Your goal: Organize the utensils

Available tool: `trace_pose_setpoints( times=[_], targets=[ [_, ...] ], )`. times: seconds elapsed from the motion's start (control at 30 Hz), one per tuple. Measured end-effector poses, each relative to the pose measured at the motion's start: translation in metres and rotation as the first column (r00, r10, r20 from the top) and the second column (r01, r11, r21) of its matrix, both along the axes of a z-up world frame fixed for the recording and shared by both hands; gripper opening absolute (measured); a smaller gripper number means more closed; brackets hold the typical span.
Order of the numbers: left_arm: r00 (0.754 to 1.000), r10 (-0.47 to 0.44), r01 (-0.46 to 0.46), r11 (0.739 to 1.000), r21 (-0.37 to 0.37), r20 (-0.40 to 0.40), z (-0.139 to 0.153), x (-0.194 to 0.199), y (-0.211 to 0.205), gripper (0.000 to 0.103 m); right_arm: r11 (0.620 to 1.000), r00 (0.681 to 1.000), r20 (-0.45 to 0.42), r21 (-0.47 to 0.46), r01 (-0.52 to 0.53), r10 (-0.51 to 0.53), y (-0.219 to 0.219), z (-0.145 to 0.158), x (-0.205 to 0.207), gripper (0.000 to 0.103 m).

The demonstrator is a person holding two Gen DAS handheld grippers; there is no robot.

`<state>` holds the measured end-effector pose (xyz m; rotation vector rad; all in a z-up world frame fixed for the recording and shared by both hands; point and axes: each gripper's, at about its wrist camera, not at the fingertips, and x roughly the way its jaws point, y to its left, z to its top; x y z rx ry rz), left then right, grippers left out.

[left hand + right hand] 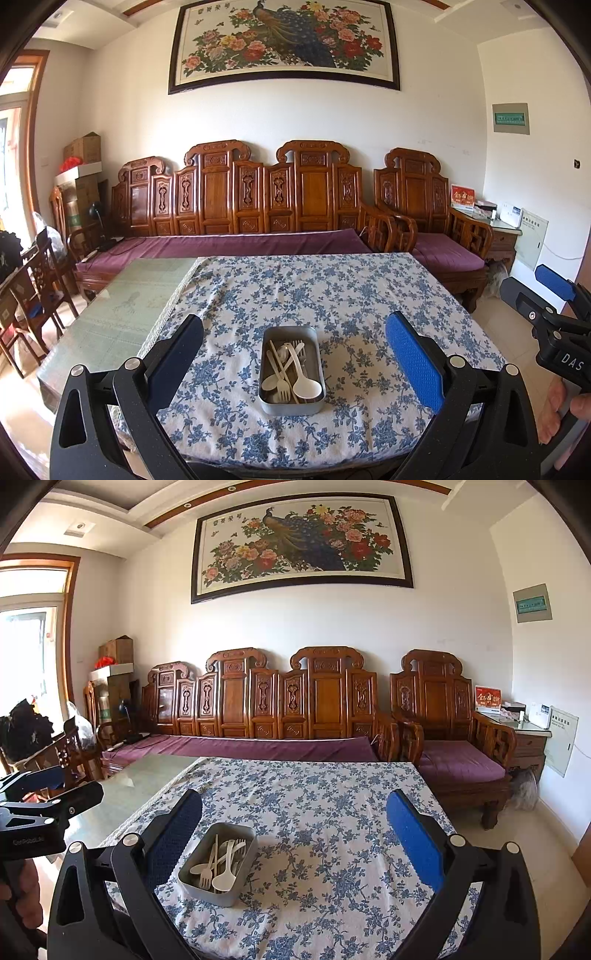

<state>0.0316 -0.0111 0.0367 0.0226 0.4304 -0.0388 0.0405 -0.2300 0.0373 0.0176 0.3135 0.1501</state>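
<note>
- left tool spread wide, nothing between its fingers, held above the near edge of the bench
- right tool also spread wide, holding nothing, at about the same height over the bench
- metal tray sits on the blue floral tablecloth near the front edge, seen centred between the left tool's fingers
- in the right wrist view the tray sits left of centre, close by the left finger pad, touching cannot tell
- tray holds cream plastic utensils piled crosswise: big spoon, fork, small spoon; more pieces underneath, type unclear
- same pile in right wrist view: spoon, fork
- cloth covers the right part of the bench, bare glass top on the left
- right tool visible at the right edge of left wrist view, a hand on its grip
- carved wooden sofa with purple cushion behind the bench, peacock painting on the wall
</note>
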Motion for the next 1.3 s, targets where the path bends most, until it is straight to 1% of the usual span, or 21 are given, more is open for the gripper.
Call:
trace_pose_setpoints(
  times=[0.67, 1.3],
  targets=[
    [1.000, -0.004, 0.004, 1.000, -0.001, 0.018, 0.006, -0.007, -0.001, 0.095, 1.000, 1.000, 0.006, 0.001, 0.004, -0.004, 0.001, 0.006, -0.001, 0.100],
    [1.000, -0.009, 0.009, 1.000, -0.009, 0.018, 0.009, -0.011, -0.002, 0.095, 1.000, 1.000, 0.009, 0.000, 0.004, -0.004, 0.002, 0.008, -0.001, 0.100]
  ],
)
